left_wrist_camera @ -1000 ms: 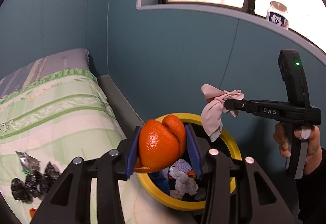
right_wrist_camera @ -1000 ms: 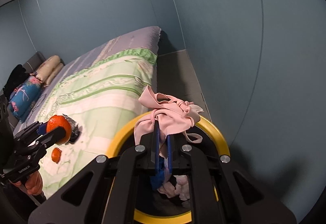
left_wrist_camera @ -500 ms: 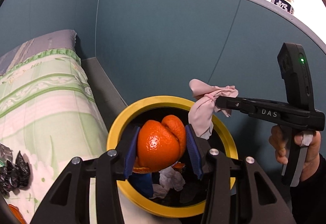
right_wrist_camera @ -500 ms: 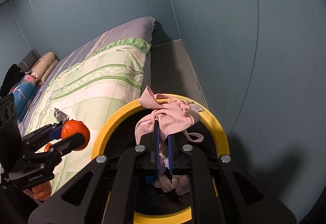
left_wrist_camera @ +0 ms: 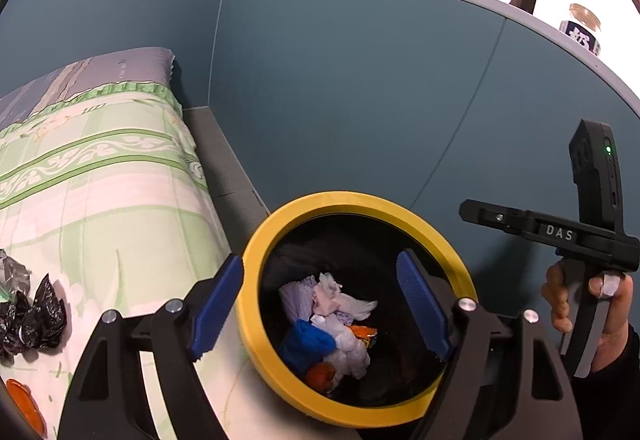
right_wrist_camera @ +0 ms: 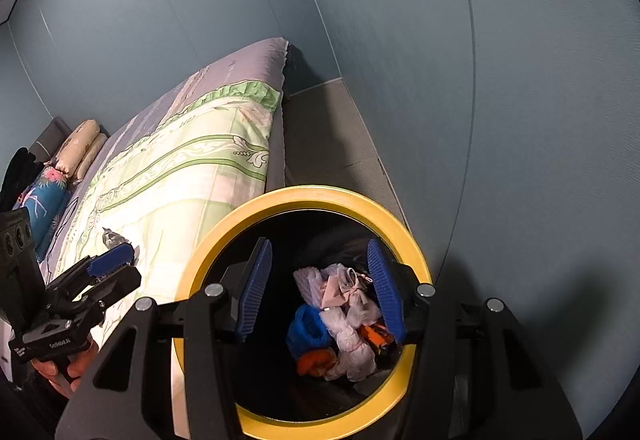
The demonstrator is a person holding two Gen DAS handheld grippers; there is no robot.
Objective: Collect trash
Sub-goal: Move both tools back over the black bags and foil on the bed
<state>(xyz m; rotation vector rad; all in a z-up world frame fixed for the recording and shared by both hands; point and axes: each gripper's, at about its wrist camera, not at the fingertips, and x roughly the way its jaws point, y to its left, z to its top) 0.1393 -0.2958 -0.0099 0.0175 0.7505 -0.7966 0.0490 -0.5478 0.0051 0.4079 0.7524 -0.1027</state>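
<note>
A black trash bin with a yellow rim (left_wrist_camera: pixel 352 200) (right_wrist_camera: pixel 304 194) stands on the floor between the bed and the blue wall. Inside lie crumpled tissues (left_wrist_camera: pixel 340 304), a blue piece (left_wrist_camera: pixel 306 340), the orange peel (left_wrist_camera: pixel 320 376) (right_wrist_camera: pixel 316 360) and the pink cloth (right_wrist_camera: pixel 340 288). My left gripper (left_wrist_camera: pixel 320 300) is open and empty above the bin; it also shows in the right wrist view (right_wrist_camera: pixel 114 266). My right gripper (right_wrist_camera: pixel 320 288) is open and empty over the bin; in the left wrist view its black body (left_wrist_camera: pixel 560 232) hangs at the right.
The bed with a green patterned cover (left_wrist_camera: pixel 100 200) (right_wrist_camera: pixel 180 168) lies left of the bin. Black crumpled wrappers (left_wrist_camera: pixel 36 320) and an orange scrap (left_wrist_camera: pixel 20 400) lie on it. Pillows (right_wrist_camera: pixel 60 168) sit at the far end. A jar (left_wrist_camera: pixel 584 28) stands on the window sill.
Both grippers opened over the bin. The orange peel dropped from the left one and the pink cloth from the right one; both now lie inside the bin.
</note>
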